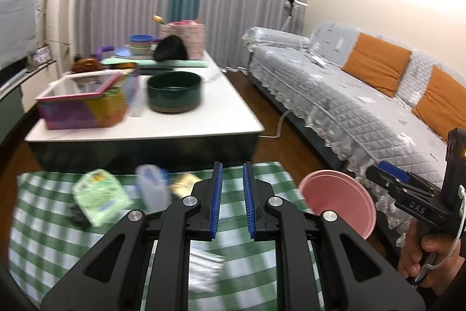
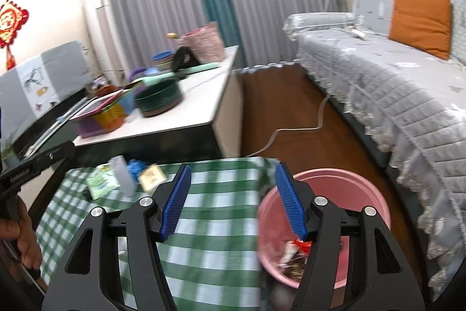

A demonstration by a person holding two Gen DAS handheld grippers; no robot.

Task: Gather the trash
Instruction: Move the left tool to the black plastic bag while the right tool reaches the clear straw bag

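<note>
**Both grippers empty over the checked cloth, trash still lying at its far edge**

Landmark: green checked cloth [image 1: 256, 276]; everything placed relative to it.

Left gripper [image 1: 233, 201] hangs above the cloth's middle; jaws nearly together with a narrow gap, nothing between them. Right gripper [image 2: 233, 201] sits over the cloth's right side; jaws well apart, empty.

Pink bin [image 2: 352, 182] stands just off the cloth's right edge, by the sofa [image 2: 407, 83]; wrappers [image 2: 294, 249] already lie in its bottom.

Remaining trash sits at the cloth's far-left part, close together: green packet [image 1: 100, 197], clear plastic container [image 1: 153, 188] upright beside it, blue crumpled piece [image 2: 136, 166] behind that, yellowish wrapper [image 1: 183, 184] to its right; a pale printed packet [image 1: 204, 270] lies nearer, under the left gripper, blurred. Small dark item at the green packet's left, cannot tell what.

Handling, judged: all light; packets soft, crinkly, likely slippery film, so pinch an edge or corner rather than the flat face; container thin-walled, stiffer, may tip or squash, so take it across the body; yellowish wrapper flat, probably needs lifting by an edge.

White table [image 1: 204, 124] beyond the cloth's far edge holds bowls and boxes, not trash as far as I can judge.
</note>
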